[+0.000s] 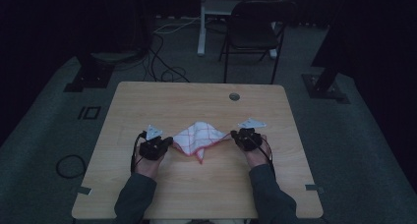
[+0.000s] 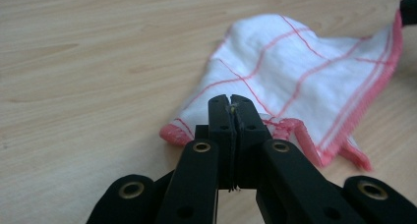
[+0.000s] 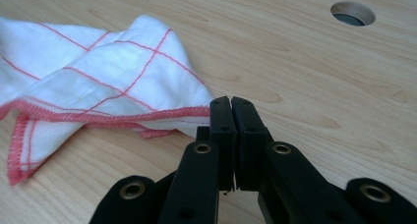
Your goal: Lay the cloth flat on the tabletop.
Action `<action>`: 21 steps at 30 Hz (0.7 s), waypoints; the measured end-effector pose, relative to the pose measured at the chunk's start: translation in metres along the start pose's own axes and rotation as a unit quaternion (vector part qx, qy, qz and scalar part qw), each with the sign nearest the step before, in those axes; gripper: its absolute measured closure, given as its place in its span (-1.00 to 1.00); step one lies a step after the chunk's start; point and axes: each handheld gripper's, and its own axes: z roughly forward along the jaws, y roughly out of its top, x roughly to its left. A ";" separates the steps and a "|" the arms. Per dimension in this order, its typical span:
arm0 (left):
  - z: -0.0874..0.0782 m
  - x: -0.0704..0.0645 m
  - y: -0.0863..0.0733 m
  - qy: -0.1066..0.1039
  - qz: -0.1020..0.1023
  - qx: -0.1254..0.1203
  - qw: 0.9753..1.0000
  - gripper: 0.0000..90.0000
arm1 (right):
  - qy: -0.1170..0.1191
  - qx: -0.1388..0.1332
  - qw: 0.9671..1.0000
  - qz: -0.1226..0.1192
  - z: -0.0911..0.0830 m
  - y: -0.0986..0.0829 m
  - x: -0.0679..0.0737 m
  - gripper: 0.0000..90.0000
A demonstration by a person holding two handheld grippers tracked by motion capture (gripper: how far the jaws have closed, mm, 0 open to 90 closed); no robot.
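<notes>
Left claw clenched on cloth edge | right claw pinching opposite hem | cloth mid-counter, slung between both | soft, light, limp: looks best held by hemmed corners

counter: light wood, round hole near far edge
cloth: white with red grid, crumpled, mid-counter, between both grippers
left gripper: at cloth's left edge, touching it
right gripper: at cloth's right corner, corner pulled out toward it
forearms: grey sleeves enter from bottom
behind counter: black folding chair, cables on floor
</notes>
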 end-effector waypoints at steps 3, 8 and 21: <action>0.003 0.005 0.004 0.006 -0.003 -0.001 1.000 0.99 | -0.002 0.001 1.000 0.001 0.002 0.002 -0.002 0.98; 0.010 0.013 0.010 0.014 -0.010 0.000 1.000 0.99 | -0.003 0.001 1.000 -0.002 0.007 0.007 -0.003 0.98; 0.032 0.039 0.018 0.031 -0.038 0.009 0.999 0.99 | -0.011 0.006 1.000 0.005 0.024 0.019 -0.014 0.98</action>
